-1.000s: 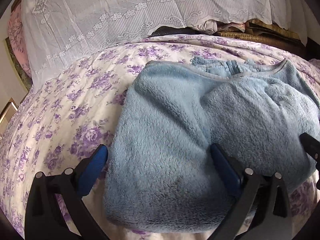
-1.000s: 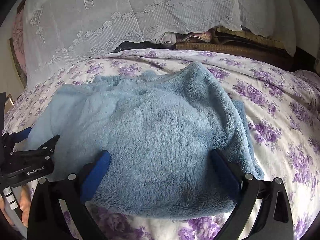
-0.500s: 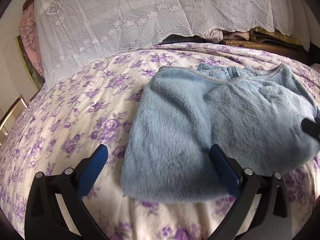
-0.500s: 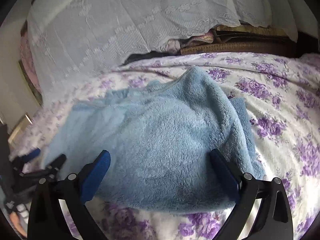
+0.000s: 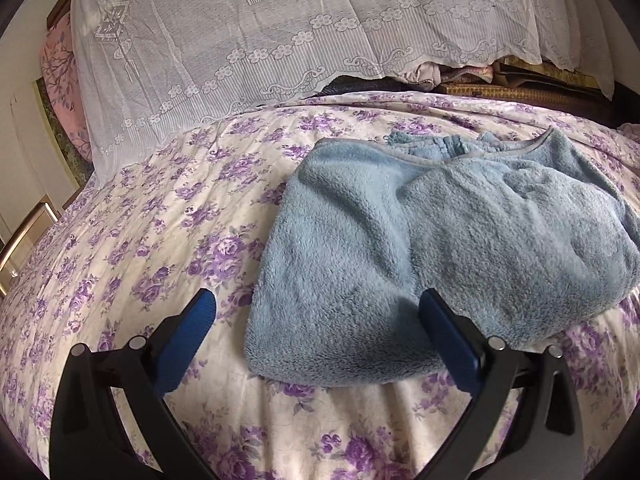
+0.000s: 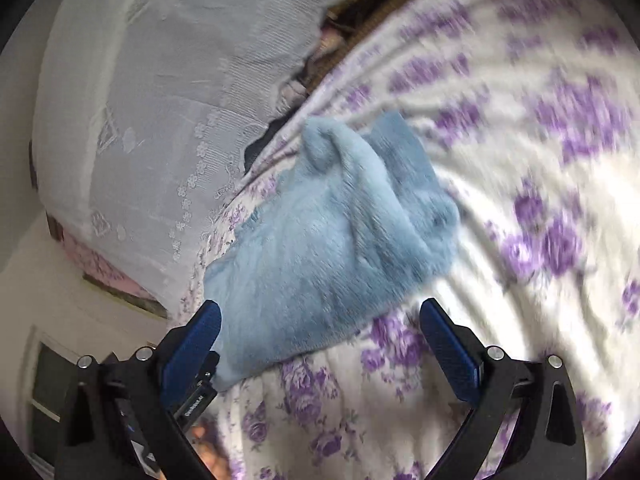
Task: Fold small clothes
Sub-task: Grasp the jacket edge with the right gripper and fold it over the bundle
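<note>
Fleece top [image 5: 420, 264] lying folded on the bed [image 5: 160, 240], ahead of the left claw [image 5: 316, 334] and a little to its right; near hem just beyond the fingertips, neckline and zip at the far edge. Right half doubled over the left, with a seam running down the middle. Bundle lumpy, right side bulging, not squared.

Left claw wide open, gripping nothing; right finger [image 5: 448, 344] over the near hem, though contact impossible to confirm; left finger over bare bedspread.

Right claw [image 6: 320, 340] also wide open and empty, tilted hard, picture smeared with motion. Top [image 6: 332, 240] straight ahead of it and slightly left, near corner close beside the left finger [image 6: 196, 344]; touching or not, cannot tell. Part of the left-hand tool visible just below that finger.

Judged step: side folds apparently done, both claws free, either between folds or finishing. Likely still owed: one fold bringing hem to neckline, or a flattening press.

Next move, if folding on: both claws down to the near hem, one at each corner, closing on all layers together, then lifting and carrying away toward the neckline. Thick fleece likely to spring back and slip, so a deep bite needed rather than a pinch of pile.

White lace cover [image 5: 280, 40] beyond the top, well apart.
</note>
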A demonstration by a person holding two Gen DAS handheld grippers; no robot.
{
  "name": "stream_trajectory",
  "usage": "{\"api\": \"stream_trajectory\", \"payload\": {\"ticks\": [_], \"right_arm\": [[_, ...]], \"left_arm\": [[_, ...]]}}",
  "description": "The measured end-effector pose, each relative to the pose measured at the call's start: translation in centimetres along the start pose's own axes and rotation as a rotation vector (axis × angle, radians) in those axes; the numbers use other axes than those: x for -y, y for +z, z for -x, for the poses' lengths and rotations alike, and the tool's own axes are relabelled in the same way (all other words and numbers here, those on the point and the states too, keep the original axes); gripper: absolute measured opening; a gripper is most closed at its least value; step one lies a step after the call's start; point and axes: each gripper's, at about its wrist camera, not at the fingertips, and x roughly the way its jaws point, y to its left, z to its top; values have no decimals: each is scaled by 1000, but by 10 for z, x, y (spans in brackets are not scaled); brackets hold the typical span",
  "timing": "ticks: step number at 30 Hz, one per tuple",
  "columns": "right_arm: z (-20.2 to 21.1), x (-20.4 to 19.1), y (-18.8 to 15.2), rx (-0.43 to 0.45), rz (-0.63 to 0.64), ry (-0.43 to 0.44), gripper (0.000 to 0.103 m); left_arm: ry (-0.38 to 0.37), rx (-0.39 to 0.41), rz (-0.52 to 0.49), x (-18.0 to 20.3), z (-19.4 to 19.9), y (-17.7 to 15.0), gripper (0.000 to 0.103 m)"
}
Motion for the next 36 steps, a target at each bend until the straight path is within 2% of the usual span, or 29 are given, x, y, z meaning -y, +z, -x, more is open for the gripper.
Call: {"api": "stream_trajectory", "payload": {"ticks": [4, 10, 15, 18, 19, 21, 24, 28, 30, 32, 36], "right_arm": [[-5, -2, -4, -9, 25, -15, 100], [-11, 3, 1, 25, -22, -38, 100], [-26, 7, 23, 50, -124, -107, 100], [-45, 0, 34, 28, -131, -85, 99], [-53, -4, 36, 31, -137, -90, 97], [-60, -6, 38, 62, -170, -110, 84], [-70, 0, 40, 153, -244, -150, 76], [-78, -6, 34, 268, -168, -235, 62], [-77, -2, 34, 266, -147, -225, 53], [-74, 4, 36, 254, -145, -177, 46], [-69, -5, 36, 248, -63, -173, 44]], "left_arm": [[-10, -4, -6, 2, 1, 1, 99], [-75, -54, 5, 9, -4, 17, 99], [-91, -103, 27, 19, -20, 40, 99], [-93, -132, 38, 26, -36, 47, 99], [-95, -142, 38, 29, -43, 47, 99], [-99, -151, 46, 33, -58, 42, 99], [-109, -128, 63, 33, -65, 38, 99], [-107, -131, 59, 34, -70, 41, 99], [-100, -131, 51, 36, -70, 42, 99], [-96, -126, 46, 37, -69, 42, 99], [-94, -119, 45, 34, -64, 39, 99]]}}
